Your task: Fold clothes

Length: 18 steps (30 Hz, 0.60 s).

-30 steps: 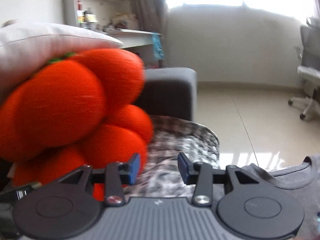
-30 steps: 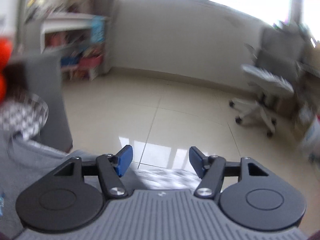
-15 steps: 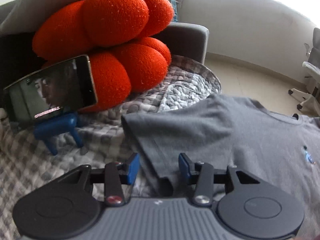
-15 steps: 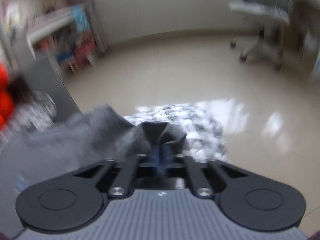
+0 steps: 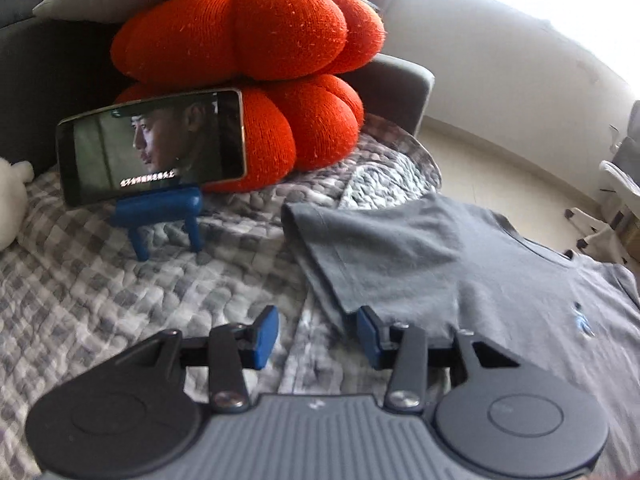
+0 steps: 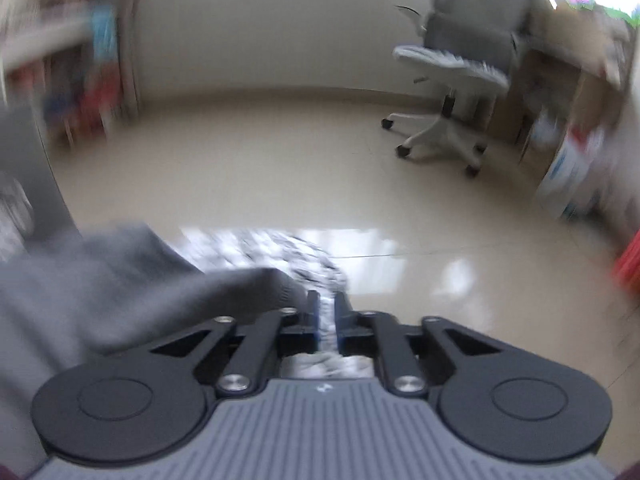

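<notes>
A second ago the left view was filled by the orange cushion; now the left claw has dropped toward the quilt, and the grey shirt lies spread beside it. The right claw, wide a second ago and then pinched on cloth, is opening again, a narrow gap between its pads showing only quilt, the shirt's edge just beside its left finger.

The left claw's jaws stand apart, empty; its right pad touches the hem of the near sleeve. The shirt lies face up along the quilt's right side, collar toward the far edge, a small blue emblem on the chest.

This looks like the flattening step before the first fold. The next move probably calls for each claw to pinch a sleeve or shoulder edge, taking only the shirt and not the quilt beneath.

The shirt is thin, limp jersey; the quilt is puffy, checked and grippy; the cushion is knitted, lobed like a pumpkin. A phone leans on a blue stand.
</notes>
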### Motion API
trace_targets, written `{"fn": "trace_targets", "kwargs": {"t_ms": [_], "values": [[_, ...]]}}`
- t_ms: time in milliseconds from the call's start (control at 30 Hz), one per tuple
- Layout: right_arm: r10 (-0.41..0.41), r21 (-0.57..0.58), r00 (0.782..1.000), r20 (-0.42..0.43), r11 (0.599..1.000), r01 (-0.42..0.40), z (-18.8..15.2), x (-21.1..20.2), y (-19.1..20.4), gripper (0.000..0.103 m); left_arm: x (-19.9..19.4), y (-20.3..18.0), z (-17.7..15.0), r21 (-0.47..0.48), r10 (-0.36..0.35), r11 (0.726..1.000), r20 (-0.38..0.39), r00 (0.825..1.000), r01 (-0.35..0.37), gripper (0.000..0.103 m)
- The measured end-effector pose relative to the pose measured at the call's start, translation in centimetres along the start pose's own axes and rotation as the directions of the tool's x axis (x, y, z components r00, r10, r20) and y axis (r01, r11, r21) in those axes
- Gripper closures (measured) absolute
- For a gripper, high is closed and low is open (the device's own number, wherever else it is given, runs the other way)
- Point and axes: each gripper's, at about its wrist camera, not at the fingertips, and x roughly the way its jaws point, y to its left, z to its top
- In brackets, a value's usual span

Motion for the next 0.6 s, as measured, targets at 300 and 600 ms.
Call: {"fn": "trace_targets", "kwargs": {"t_ms": [300, 600], "values": [[0.258, 0.107, 0.959, -0.115, 0.963, -0.247, -3.3, -3.4, 0.1, 0.064, -2.6, -0.9, -3.3, 0.007, -0.128, 0.992, -0.035, 0.991, 0.129, 0.052], [0.075, -0.126, 0.997, 0.001, 0.989, -0.074, -0.5, -6.0, 2.8, 0.099, -4.8, -0.4, -5.4, 0.062, -0.110, 0.992, -0.066, 0.992, 0.114, 0.054]]}}
